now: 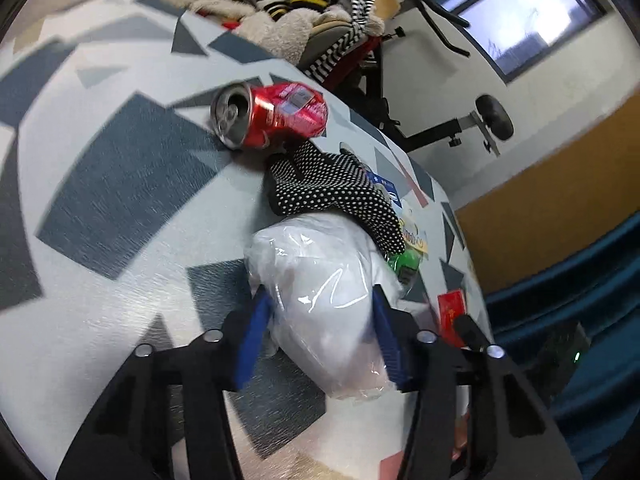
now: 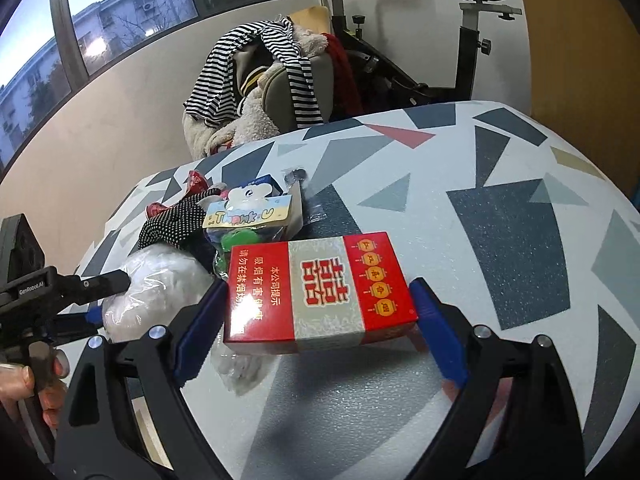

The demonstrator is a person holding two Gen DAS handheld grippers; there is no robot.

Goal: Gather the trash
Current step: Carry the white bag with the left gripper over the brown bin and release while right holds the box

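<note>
In the left wrist view the left gripper [image 1: 320, 320] sits at lower centre, its blue pads against both sides of a white wad in clear plastic [image 1: 332, 300], which it grips on the patterned surface [image 1: 120, 200]. Above the wad lies a dotted black glove [image 1: 336, 196], and above that, upper centre, a crushed red can [image 1: 272, 120] on its side. In the right wrist view the right gripper [image 2: 320, 312] stands wide, a red cigarette pack [image 2: 320, 292] between its pads at centre; whether the pads touch it I cannot tell. The wad appears at left, beside the pack.
</note>
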